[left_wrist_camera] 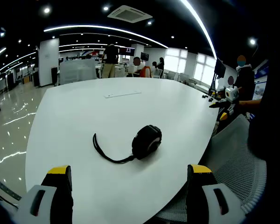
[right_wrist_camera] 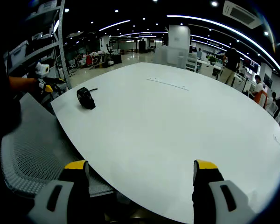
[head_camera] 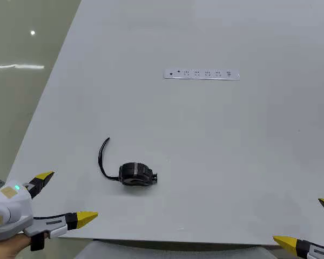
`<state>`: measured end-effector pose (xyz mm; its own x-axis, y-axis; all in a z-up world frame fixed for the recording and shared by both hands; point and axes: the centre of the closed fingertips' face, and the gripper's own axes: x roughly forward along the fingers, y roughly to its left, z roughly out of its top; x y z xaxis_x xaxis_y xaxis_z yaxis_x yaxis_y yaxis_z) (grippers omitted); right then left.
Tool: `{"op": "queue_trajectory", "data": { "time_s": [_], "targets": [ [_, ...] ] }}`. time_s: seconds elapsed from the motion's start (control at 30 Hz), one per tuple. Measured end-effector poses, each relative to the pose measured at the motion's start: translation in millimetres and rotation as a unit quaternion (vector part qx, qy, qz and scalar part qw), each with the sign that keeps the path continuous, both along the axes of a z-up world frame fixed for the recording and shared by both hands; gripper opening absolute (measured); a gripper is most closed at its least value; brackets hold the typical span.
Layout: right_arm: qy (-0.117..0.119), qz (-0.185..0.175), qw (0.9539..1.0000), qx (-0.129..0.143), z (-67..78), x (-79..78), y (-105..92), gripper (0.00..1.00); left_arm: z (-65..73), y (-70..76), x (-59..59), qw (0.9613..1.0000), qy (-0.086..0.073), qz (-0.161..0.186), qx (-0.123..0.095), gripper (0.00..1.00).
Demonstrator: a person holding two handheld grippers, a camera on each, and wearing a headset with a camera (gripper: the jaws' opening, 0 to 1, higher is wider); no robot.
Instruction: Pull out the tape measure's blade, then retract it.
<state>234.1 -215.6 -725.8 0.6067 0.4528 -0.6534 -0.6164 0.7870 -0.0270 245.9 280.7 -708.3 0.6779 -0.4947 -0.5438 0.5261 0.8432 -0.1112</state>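
The tape measure (head_camera: 137,174), a black case with its blade wound in, lies on its side on the white counter (head_camera: 216,140), at about 7 o'clock from the counter's middle in the head view and close to the near edge. Its black wrist strap (head_camera: 102,159) curls off the case toward 10 o'clock and lies flat on the surface.

The left gripper (head_camera: 67,196) hangs at roughly 8 o'clock from the case, jaws spread wide and holding nothing, its yellow tips apart from the tape measure. The right gripper (head_camera: 305,222) sits well away at about 4 o'clock, near the counter's edge, jaws likewise wide apart and empty. Plain white surface lies between each gripper and the case.

A flat white power strip (head_camera: 201,74) rests at 12 o'clock, well beyond the tape measure. A grey mesh chair back (head_camera: 151,251) shows just below the near edge at 6 o'clock. Glossy floor (head_camera: 21,81) runs along the 9 o'clock side. In the left gripper view, people (left_wrist_camera: 111,58) stand past the far end of the counter.
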Motion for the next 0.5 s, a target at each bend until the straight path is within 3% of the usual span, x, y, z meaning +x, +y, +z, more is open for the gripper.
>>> {"op": "queue_trajectory", "data": {
  "time_s": [0.13,0.2,0.27,0.5],
  "targets": [
    [0.003,0.006,1.0000,0.002,2.2,-0.9,7.1,0.96,2.7,-0.7,-0.9,1.0000,-0.001,-0.001,-0.003,1.00],
    [0.005,0.010,0.9999,0.002,2.3,-0.2,8.5,0.98,1.3,-4.6,-4.4,0.9999,0.006,-0.011,-0.010,1.00],
    [0.008,0.017,0.9998,0.001,3.4,-0.2,11.9,1.00,-4.1,-2.7,-7.4,0.9997,0.009,-0.022,0.009,1.00],
    [0.003,0.036,0.9994,-0.001,5.7,2.4,16.6,1.00,0.5,4.9,-2.6,0.9999,-0.004,-0.011,0.010,1.00]
  ]
}}
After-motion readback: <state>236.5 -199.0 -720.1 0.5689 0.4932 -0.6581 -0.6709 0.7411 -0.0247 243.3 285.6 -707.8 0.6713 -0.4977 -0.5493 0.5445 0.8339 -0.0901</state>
